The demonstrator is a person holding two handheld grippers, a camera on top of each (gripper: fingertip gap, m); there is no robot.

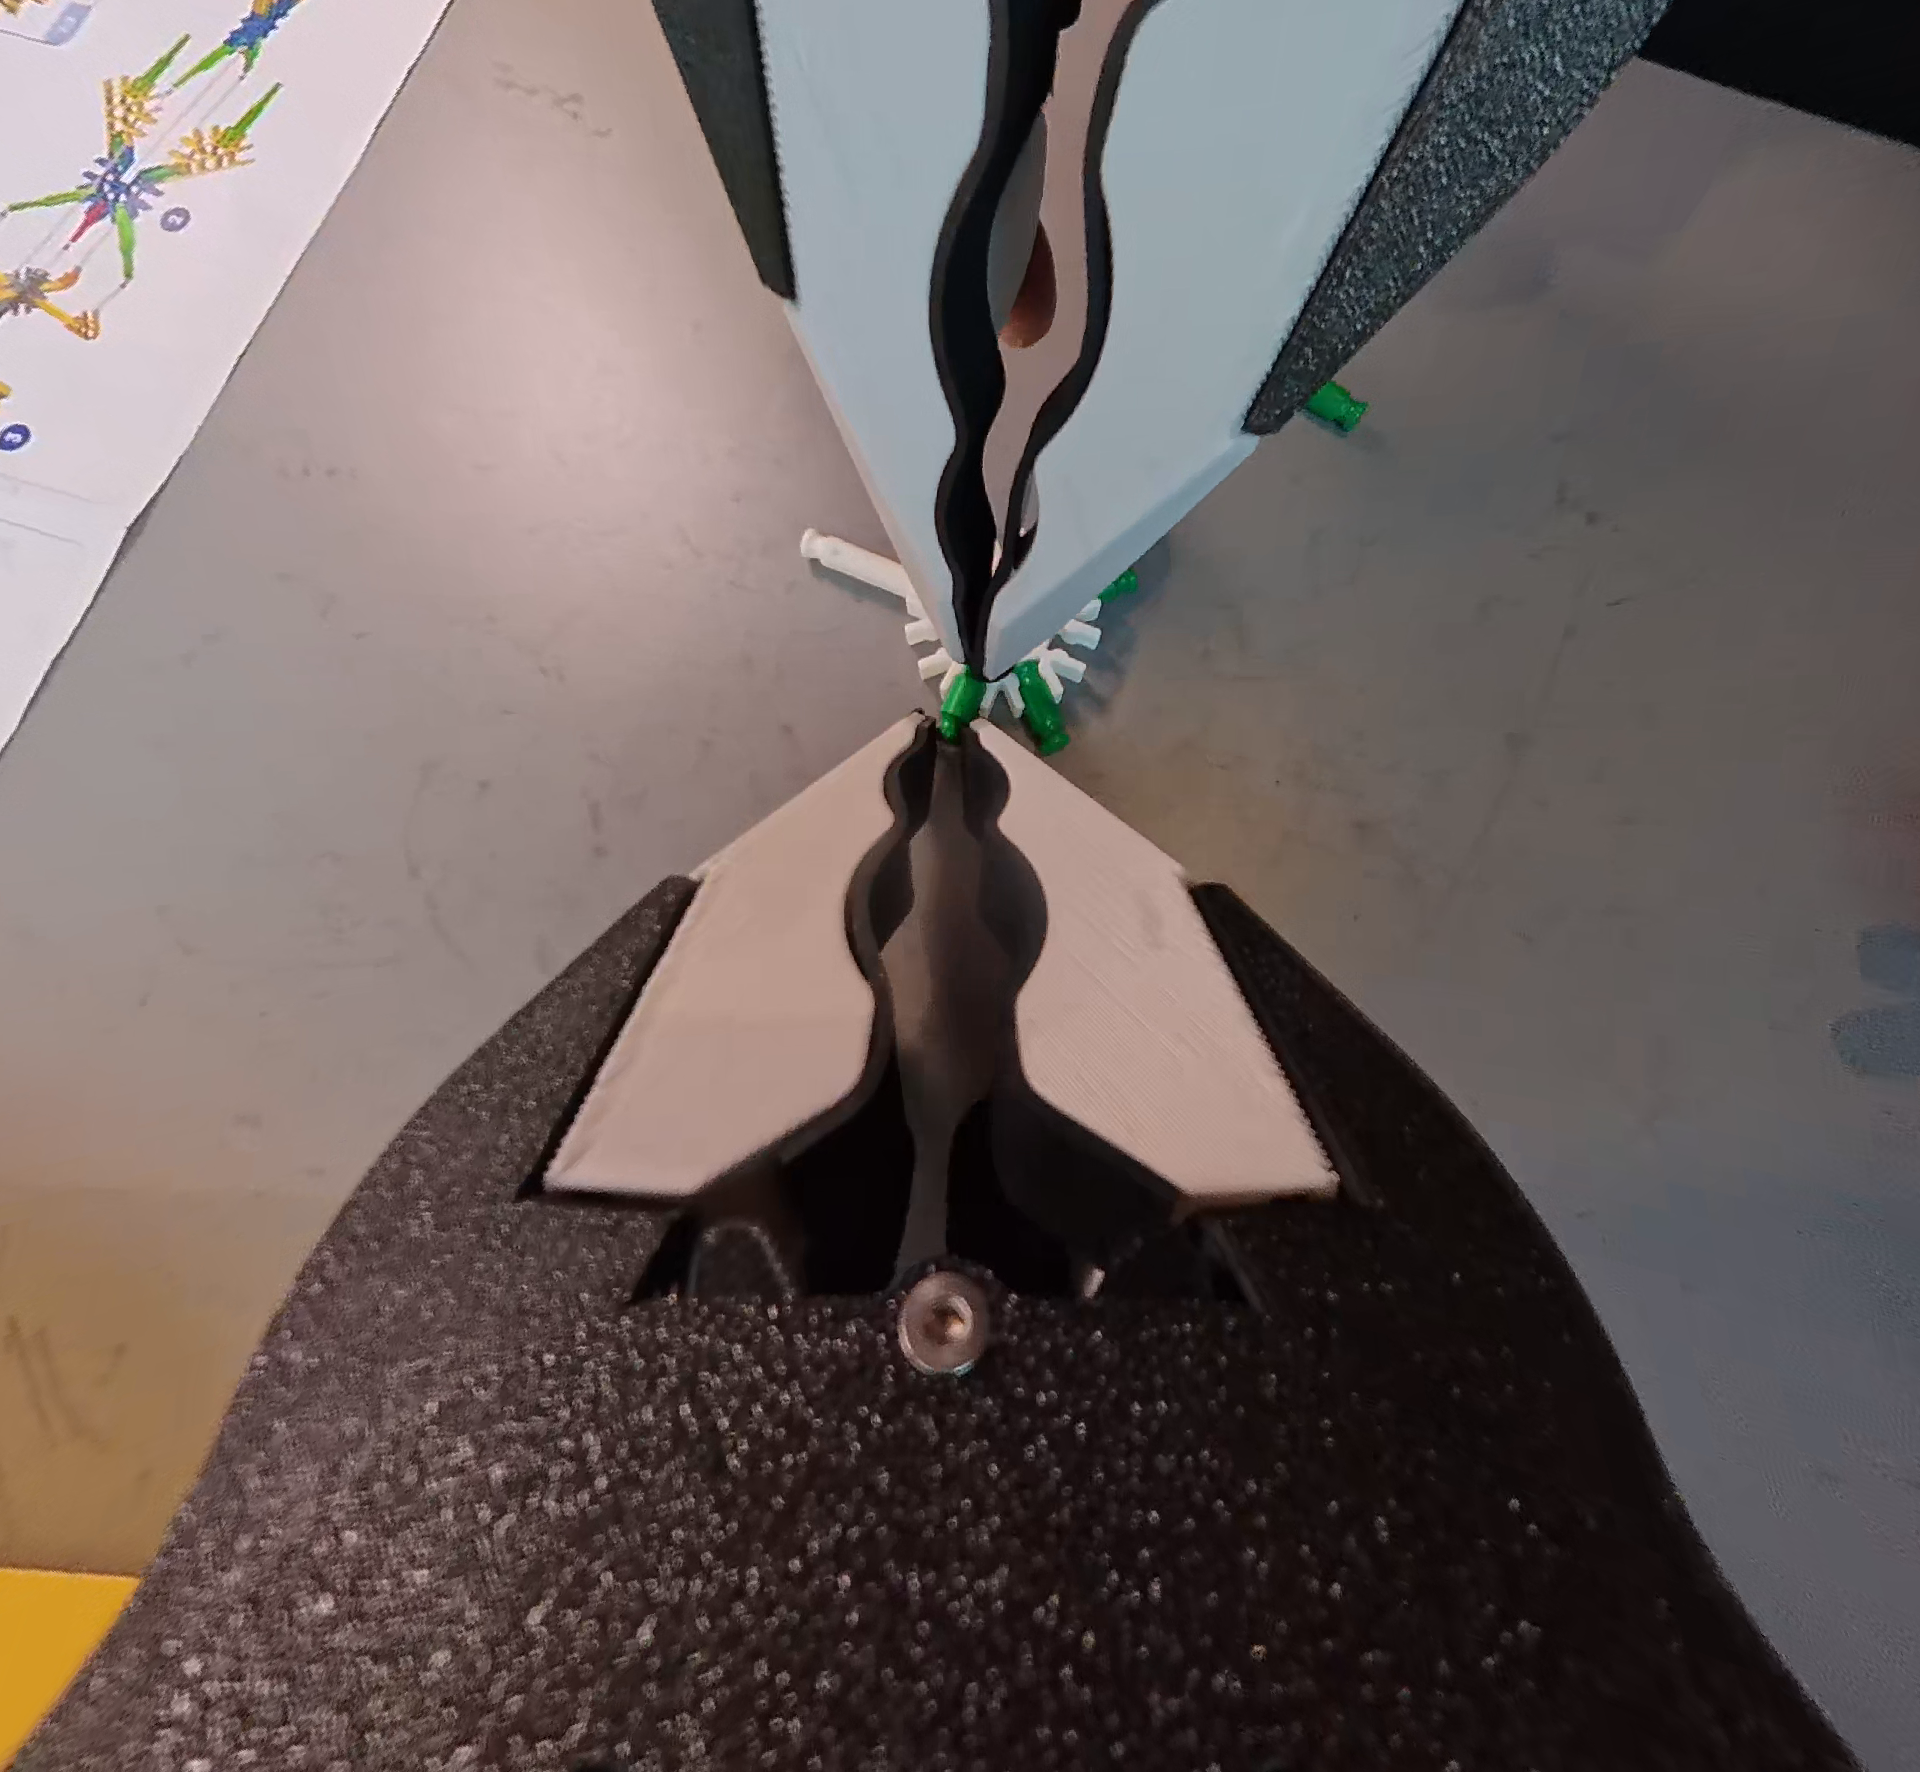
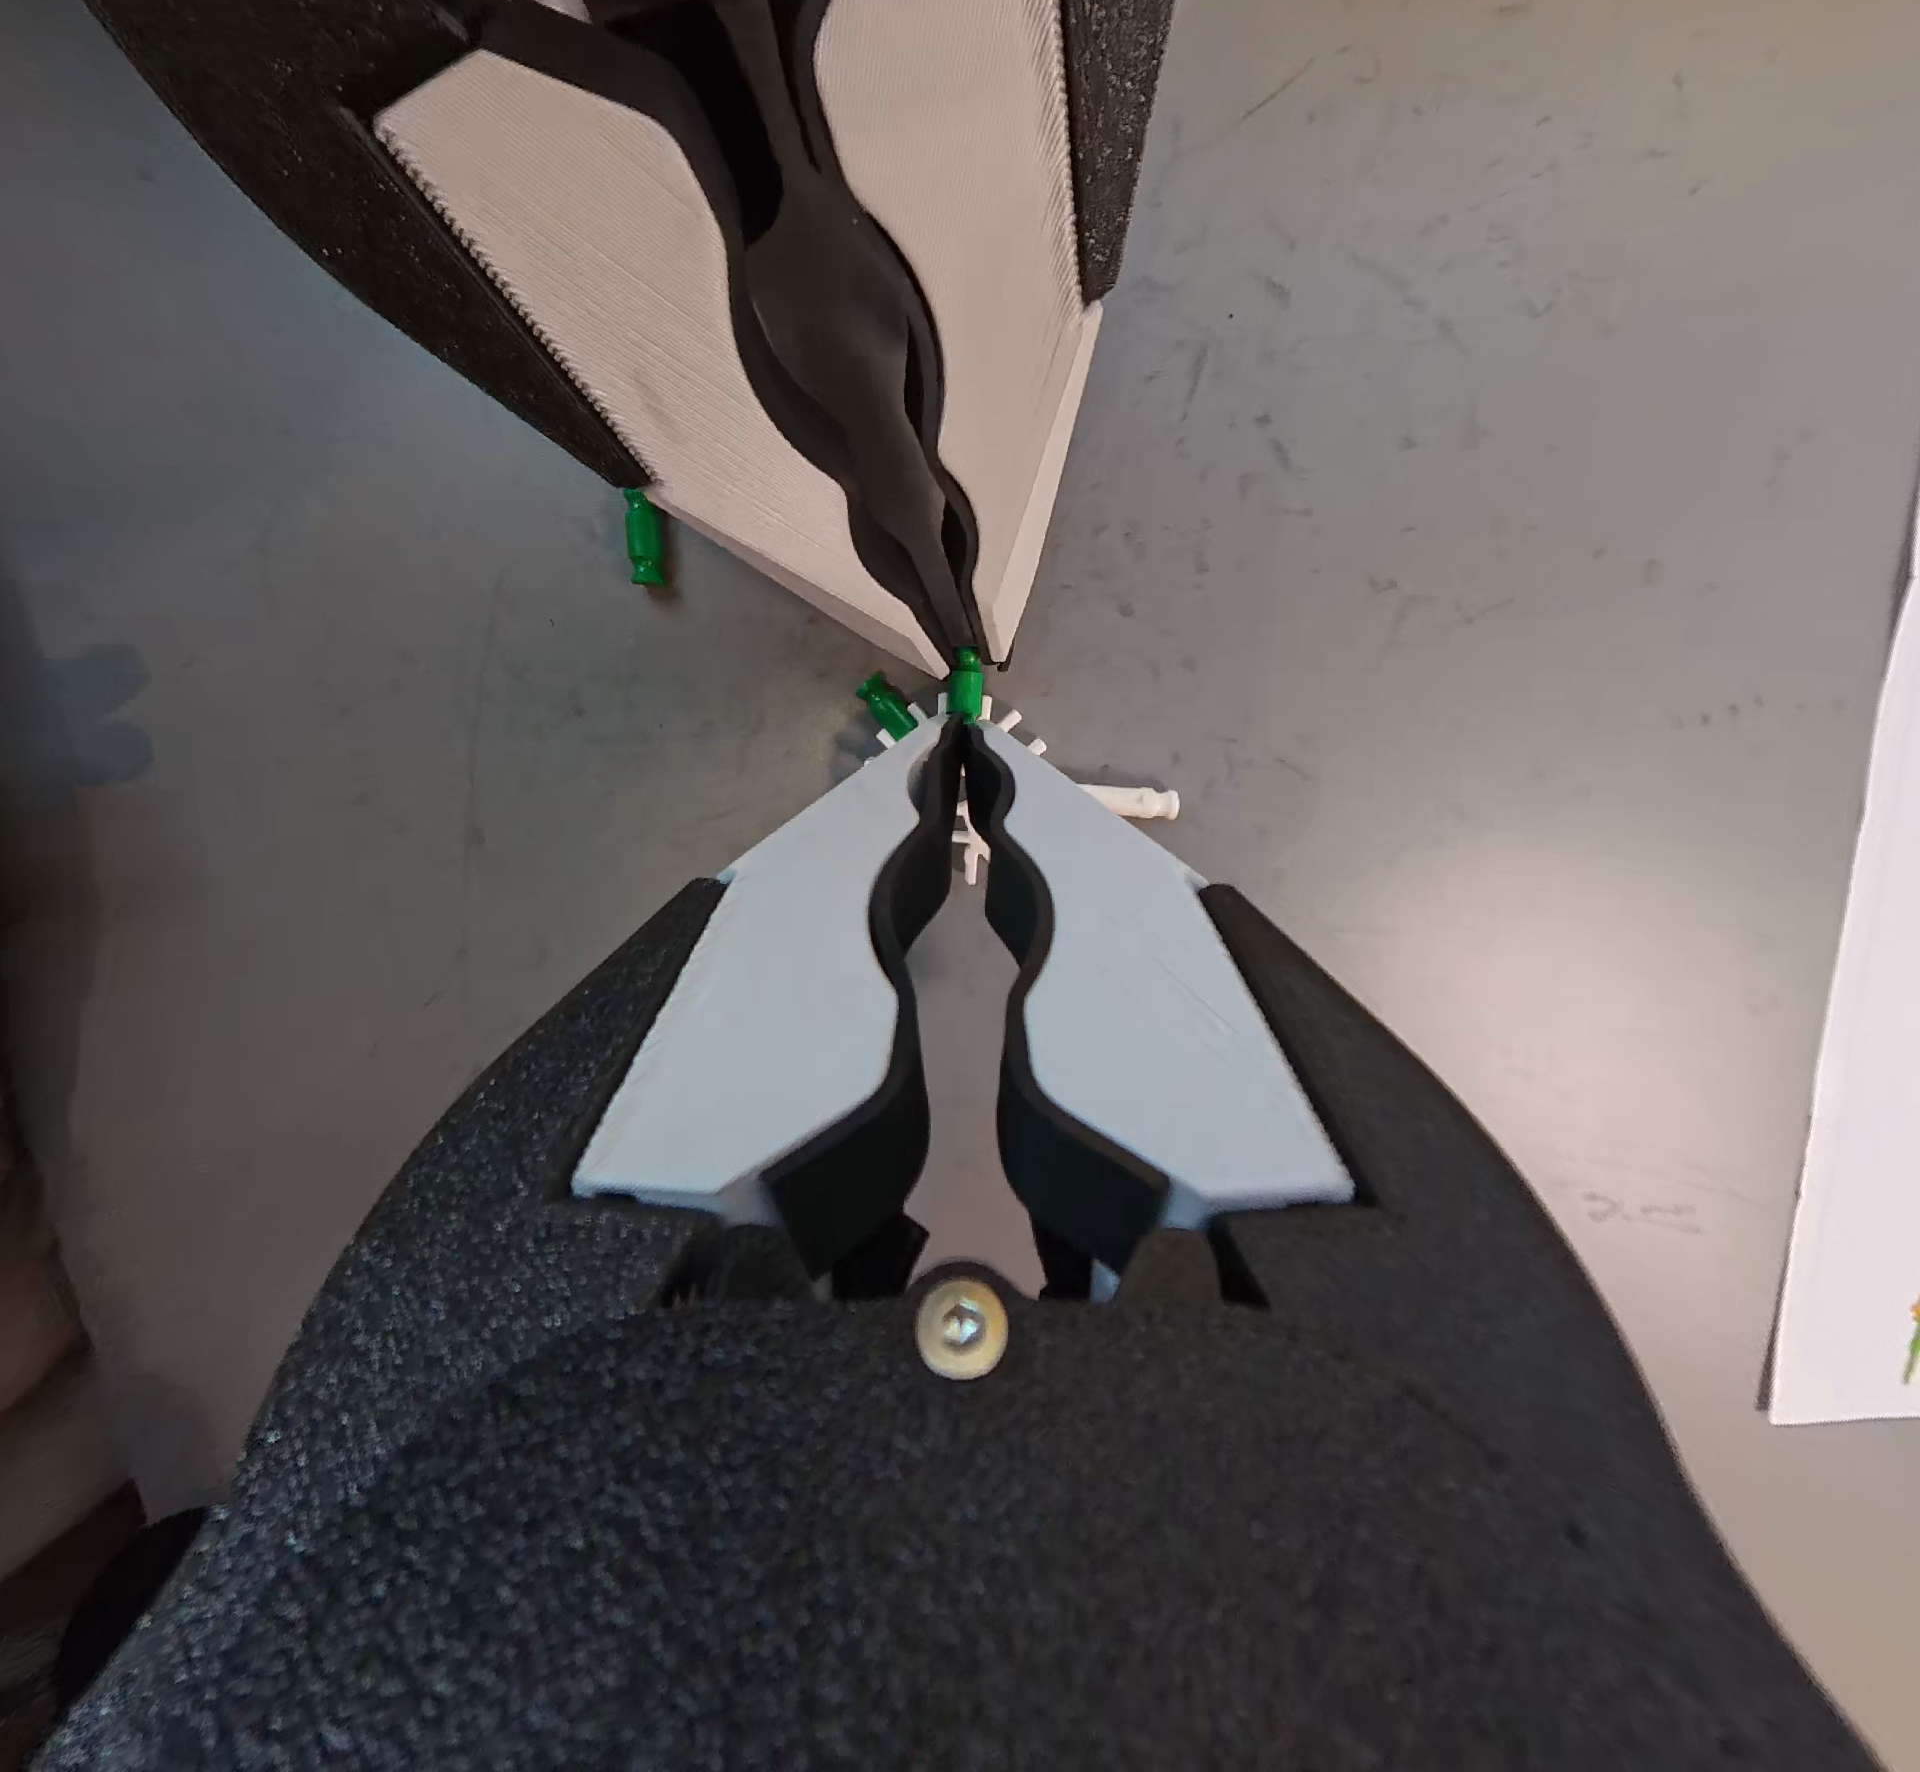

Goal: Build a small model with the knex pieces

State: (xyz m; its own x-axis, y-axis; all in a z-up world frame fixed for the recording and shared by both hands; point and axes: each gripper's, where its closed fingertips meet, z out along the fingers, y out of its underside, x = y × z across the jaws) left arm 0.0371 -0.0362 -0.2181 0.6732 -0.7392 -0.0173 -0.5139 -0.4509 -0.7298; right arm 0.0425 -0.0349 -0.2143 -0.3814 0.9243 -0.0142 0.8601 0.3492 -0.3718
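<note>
Left hand-held gripper (image 1: 948, 733) found closed, tips pinched on one end of a short green rod (image 1: 961, 696), at the centre of the left wrist view. Right hand-held gripper (image 2: 961, 730) found closed as well, tips clamped on a white snowflake-shaped connector (image 2: 971, 839), entering the left wrist view from 12 o'clock with tips at (image 1: 977, 657). Green rod (image 2: 964, 683) spanned the small gap between both sets of tips, its far end seated at the rim of the white connector (image 1: 1049, 657). Whether fully snapped into the slot: could not be told. Second green rod (image 1: 1042, 706) seen plugged into the same connector, pointing toward 5 o'clock in the left wrist view; same rod (image 2: 883, 699) just beside the held rod at 9 o'clock in the right wrist view. White rod (image 1: 847, 559) projected from the connector toward 10 o'clock in the left wrist view. Loose green rod (image 2: 642, 538) lay flat on the grey worktop (image 2: 1455, 475), apart from the assembly at 10 o'clock in the right wrist view, partly covered by the left hand-held gripper (image 2: 971, 652). Printed instruction sheet (image 1: 187, 195) with coloured assembly diagrams lay at 10 o'clock in the left wrist view, well apart from the connector. Yellow object (image 1: 52, 1618) at the 8 o'clock edge, kind not determinable.
</note>
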